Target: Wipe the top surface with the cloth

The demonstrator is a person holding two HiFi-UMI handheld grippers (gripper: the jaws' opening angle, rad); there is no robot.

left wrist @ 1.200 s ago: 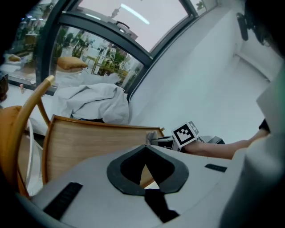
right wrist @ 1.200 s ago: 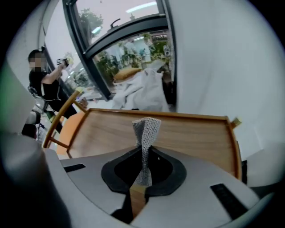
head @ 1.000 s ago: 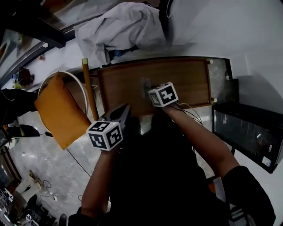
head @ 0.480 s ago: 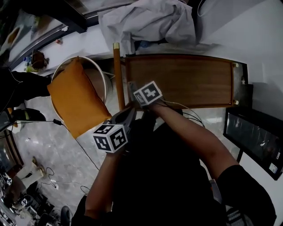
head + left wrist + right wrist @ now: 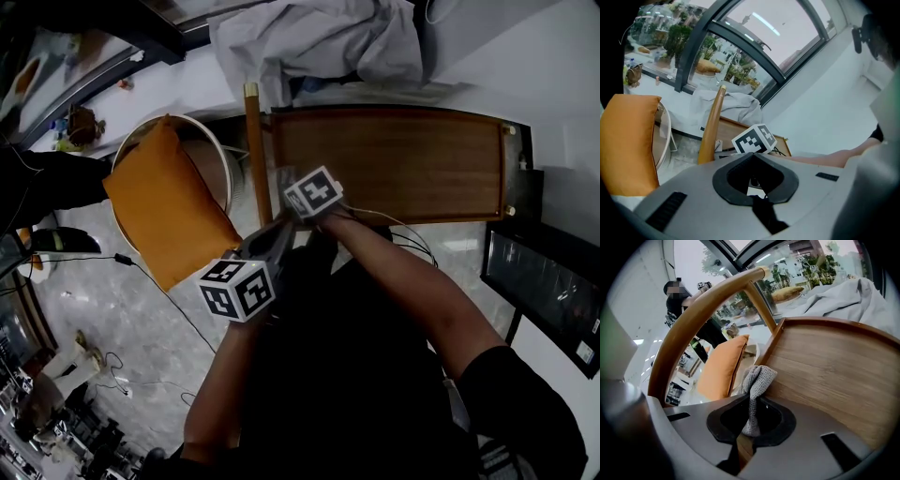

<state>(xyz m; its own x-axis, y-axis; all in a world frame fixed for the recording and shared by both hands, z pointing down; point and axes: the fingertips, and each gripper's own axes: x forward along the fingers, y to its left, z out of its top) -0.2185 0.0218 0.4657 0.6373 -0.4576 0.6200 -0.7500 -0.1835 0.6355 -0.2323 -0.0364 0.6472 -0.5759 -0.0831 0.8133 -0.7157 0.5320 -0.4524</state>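
Cloth (image 5: 758,378) | clamped in right claw (image 5: 749,427) at left end of surface (image 5: 834,366) | left claw (image 5: 757,185) together | press flat, sweep lengthwise

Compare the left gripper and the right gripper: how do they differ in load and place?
The right gripper is shut on the grey cloth; the left gripper is shut on nothing. The right gripper is at the left end of the wooden top; the left gripper hangs off it, nearer the person. Both have their jaws together.
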